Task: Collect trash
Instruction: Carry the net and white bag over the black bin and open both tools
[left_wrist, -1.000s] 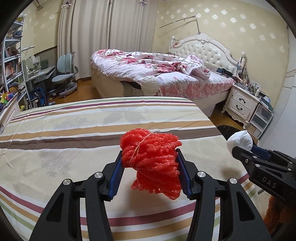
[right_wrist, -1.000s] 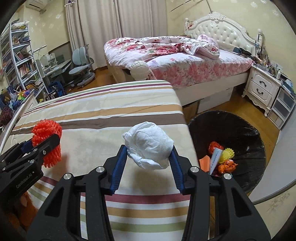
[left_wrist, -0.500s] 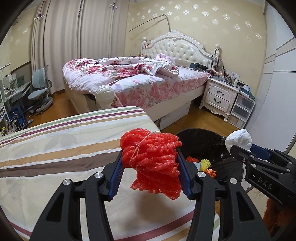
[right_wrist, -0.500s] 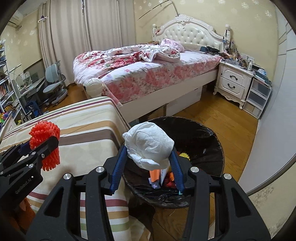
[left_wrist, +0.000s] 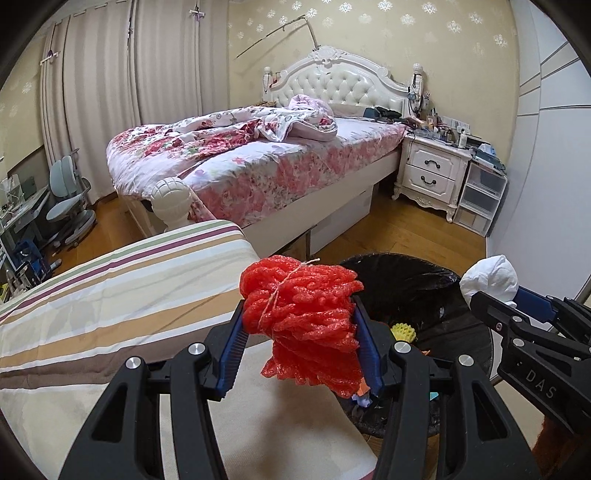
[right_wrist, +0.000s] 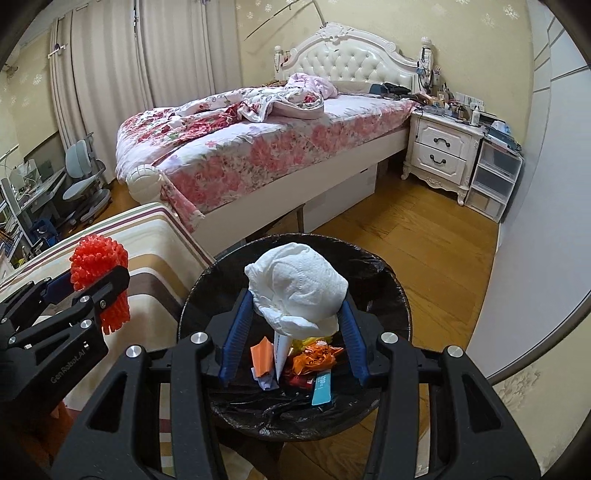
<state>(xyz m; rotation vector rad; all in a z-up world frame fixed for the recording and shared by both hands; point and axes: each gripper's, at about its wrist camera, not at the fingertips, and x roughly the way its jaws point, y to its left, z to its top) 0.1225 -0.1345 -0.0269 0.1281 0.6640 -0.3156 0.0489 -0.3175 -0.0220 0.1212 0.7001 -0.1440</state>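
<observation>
My left gripper (left_wrist: 301, 332) is shut on a red foam net bundle (left_wrist: 299, 317) and holds it over the corner of the striped table, beside the black-lined trash bin (left_wrist: 424, 284). My right gripper (right_wrist: 295, 317) is shut on a crumpled white tissue wad (right_wrist: 295, 284) and holds it right above the open trash bin (right_wrist: 388, 280), which has several wrappers and scraps inside. The right gripper with the tissue wad (left_wrist: 489, 277) shows at the right of the left wrist view. The left gripper with the red bundle (right_wrist: 98, 264) shows at the left of the right wrist view.
The striped tablecloth table (left_wrist: 110, 295) lies to the left of the bin. A bed with floral bedding (right_wrist: 258, 147) stands behind. A white nightstand (right_wrist: 439, 151) and plastic drawers (right_wrist: 495, 177) stand at the back right. A white curved wall (right_wrist: 535, 258) is on the right.
Both grippers have swung right from over the table to the bin. The right gripper with the tissue is now above the bin; the left with the red bundle is at the table's edge.
</observation>
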